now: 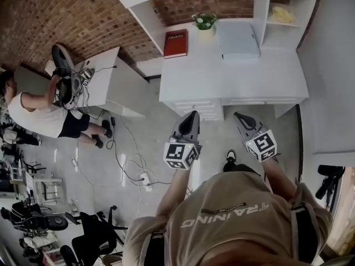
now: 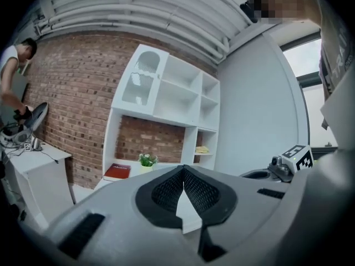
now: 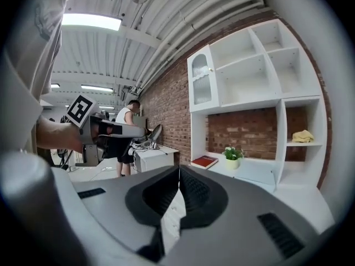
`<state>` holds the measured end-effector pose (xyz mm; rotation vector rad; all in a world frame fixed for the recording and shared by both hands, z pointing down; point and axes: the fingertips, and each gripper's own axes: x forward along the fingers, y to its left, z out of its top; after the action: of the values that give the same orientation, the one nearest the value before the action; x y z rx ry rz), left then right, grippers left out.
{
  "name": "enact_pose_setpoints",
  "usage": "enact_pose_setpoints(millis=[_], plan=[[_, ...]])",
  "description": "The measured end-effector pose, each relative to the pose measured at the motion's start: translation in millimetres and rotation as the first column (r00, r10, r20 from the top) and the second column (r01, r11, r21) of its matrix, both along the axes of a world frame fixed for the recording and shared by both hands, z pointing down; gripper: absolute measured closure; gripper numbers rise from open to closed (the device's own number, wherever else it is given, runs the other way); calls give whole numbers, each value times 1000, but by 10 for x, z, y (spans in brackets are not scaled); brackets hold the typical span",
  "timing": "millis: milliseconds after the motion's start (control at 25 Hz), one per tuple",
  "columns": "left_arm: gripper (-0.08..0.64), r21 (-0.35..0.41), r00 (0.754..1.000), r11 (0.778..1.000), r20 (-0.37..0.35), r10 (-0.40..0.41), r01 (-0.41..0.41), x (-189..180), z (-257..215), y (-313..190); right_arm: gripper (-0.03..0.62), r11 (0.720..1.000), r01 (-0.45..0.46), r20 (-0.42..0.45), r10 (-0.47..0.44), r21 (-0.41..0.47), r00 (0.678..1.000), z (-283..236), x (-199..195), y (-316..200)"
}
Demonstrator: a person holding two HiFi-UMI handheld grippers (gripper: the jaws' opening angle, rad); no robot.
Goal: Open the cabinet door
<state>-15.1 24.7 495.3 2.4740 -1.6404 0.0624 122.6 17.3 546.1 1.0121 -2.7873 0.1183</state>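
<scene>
The head camera sits above the person's shoulders and looks steeply down, with the white shelf unit with its desk top (image 1: 277,76) lying ahead, well apart from the person. The 2 gripper cameras ride behind the left gripper (image 1: 190,118) and right gripper (image 1: 239,118), facing almost level at that unit from well back. All 3 views share the flat red book (image 1: 175,43) and small green potted plant (image 1: 204,21); each gripper camera also catches the other gripper.
</scene>
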Motion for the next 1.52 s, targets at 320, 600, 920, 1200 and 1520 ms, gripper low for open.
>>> enact_pose_setpoints(millis=[320, 600, 920, 1200, 1520], plan=[[552, -14, 1000, 1000, -20, -22, 22, 182, 48, -726, 580, 993, 100, 21, -98, -63, 995, 131, -109, -699], [552, -56, 999, 997, -9, -49, 48, -126, 177, -1024, 580, 985, 132, 15, -131, -110, 991, 293, -390, -1030], [552, -38, 999, 999, -33, 19, -20, -422, 211, -1596, 580, 996, 38, -1, -38, -85, 999, 177, -643, -1568], [552, 23, 995, 994, -4, 104, -104, -810, -64, -2053, 580, 999, -16, -25, 15, -32, 1000, -93, -1066, -2032], [552, -15, 980, 981, -56, 190, -191, -1158, 106, -2467, 580, 998, -55, -40, 56, 12, 998, -246, -1587, -2357]])
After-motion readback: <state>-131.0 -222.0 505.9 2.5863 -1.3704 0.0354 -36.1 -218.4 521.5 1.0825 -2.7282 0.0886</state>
